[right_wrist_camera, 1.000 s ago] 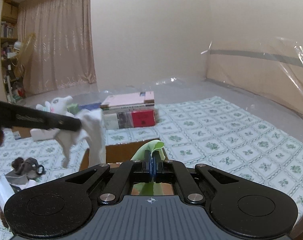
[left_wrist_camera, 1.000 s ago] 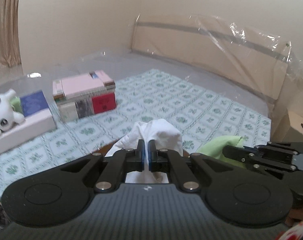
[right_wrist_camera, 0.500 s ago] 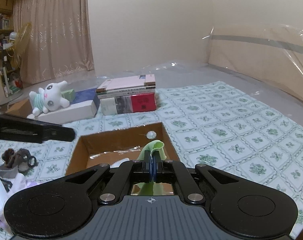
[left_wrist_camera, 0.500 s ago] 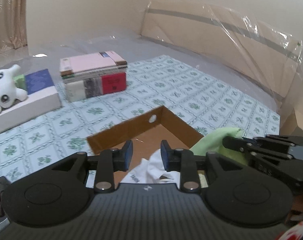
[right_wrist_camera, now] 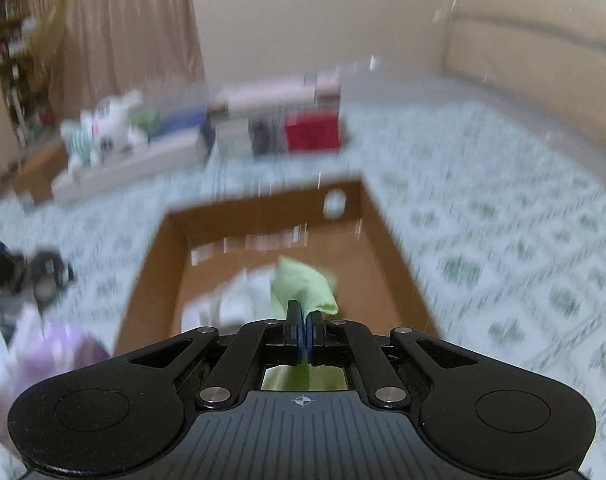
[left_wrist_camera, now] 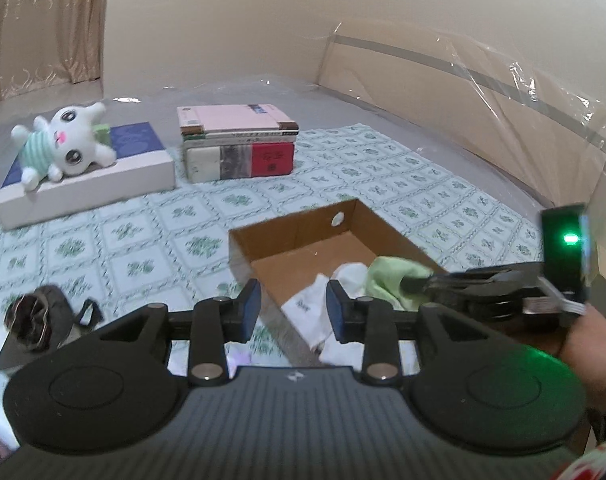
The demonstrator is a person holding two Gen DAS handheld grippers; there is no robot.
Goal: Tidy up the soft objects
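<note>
An open cardboard box [left_wrist_camera: 303,232] [right_wrist_camera: 159,264] sits on the patterned mat. A white cloth [left_wrist_camera: 315,312] [right_wrist_camera: 231,304] lies in its near corner. My left gripper [left_wrist_camera: 293,312] is open and empty just above that cloth. My right gripper [right_wrist_camera: 303,336] [left_wrist_camera: 413,282] is shut on a light green cloth [right_wrist_camera: 303,286] [left_wrist_camera: 387,280] and holds it low inside the box, beside the white cloth. The right wrist view is blurred by motion.
A white plush toy [left_wrist_camera: 67,144] lies on a white and blue box [left_wrist_camera: 91,176]. A stack of books [left_wrist_camera: 239,144] stands behind the cardboard box. A dark grey soft item [left_wrist_camera: 39,320] and a lilac cloth [right_wrist_camera: 51,352] lie at the left.
My left gripper opened and dropped the white cloth into the box, then drew back. My right gripper moved down into the box with the green cloth.
</note>
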